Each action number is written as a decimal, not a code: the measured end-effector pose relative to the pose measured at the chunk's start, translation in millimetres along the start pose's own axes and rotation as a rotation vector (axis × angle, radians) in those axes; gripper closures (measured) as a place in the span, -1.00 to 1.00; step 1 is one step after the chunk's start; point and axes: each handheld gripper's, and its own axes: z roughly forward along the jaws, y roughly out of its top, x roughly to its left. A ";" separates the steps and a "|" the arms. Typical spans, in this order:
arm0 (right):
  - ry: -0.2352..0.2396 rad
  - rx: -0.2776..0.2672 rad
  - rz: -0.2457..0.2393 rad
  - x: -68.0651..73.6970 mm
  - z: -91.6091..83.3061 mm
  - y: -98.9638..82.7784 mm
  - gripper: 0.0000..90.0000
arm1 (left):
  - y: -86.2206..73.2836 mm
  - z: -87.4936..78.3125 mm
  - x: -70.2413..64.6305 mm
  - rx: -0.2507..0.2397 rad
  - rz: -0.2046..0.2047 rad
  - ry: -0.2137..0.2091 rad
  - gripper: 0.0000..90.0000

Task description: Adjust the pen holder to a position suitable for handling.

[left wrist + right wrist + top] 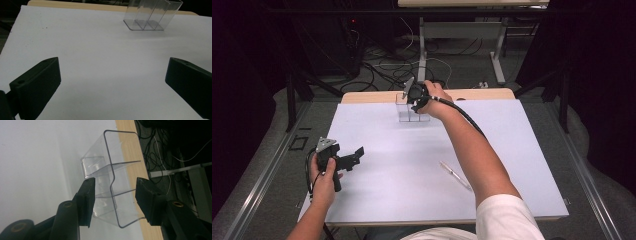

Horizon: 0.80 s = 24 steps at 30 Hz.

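At the near left of the white table, the left gripper rests low over the surface in the person's left hand, jaws spread wide and holding nothing. The left gripper view shows those jaws far apart over bare white surface, with the clear acrylic organizer standing well ahead, its three compartments side by side in a row.

Farther right in the high view, the organizer stands at the far edge of the white surface, beside the wooden strip, with its row of compartments running left to right. The right gripper, in the right hand, is at its top.

The right gripper view shows what the high view hides: the jaws of the right gripper straddle the organizer, one on each side of its stepped clear wall, open and not clamped; whether they touch it I cannot tell.

A thin pen-like object lies near the right forearm, pointing diagonally.
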 end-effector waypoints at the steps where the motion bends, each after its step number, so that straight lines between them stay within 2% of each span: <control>1: 0.003 -0.001 0.000 0.3 2.3 0.6 0.12 | -0.2 0.0 0.0 0.001 0.000 0.000 -1.00; 11: 0.024 0.032 -0.016 1.8 22.1 2.3 0.19 | -1.3 -0.2 1.1 0.002 0.006 -0.002 -1.00; 14: 0.026 0.021 -0.013 3.3 27.7 1.2 0.21 | -1.6 -0.6 1.4 0.004 0.003 -0.001 -1.00; 16: 0.035 0.050 -0.020 3.8 28.5 1.8 0.23 | -1.7 -0.3 1.5 0.001 0.006 -0.002 -1.00; 24: 0.062 0.046 -0.029 6.2 32.7 3.7 0.32 | -2.0 0.0 -0.4 0.008 0.014 -0.005 -1.00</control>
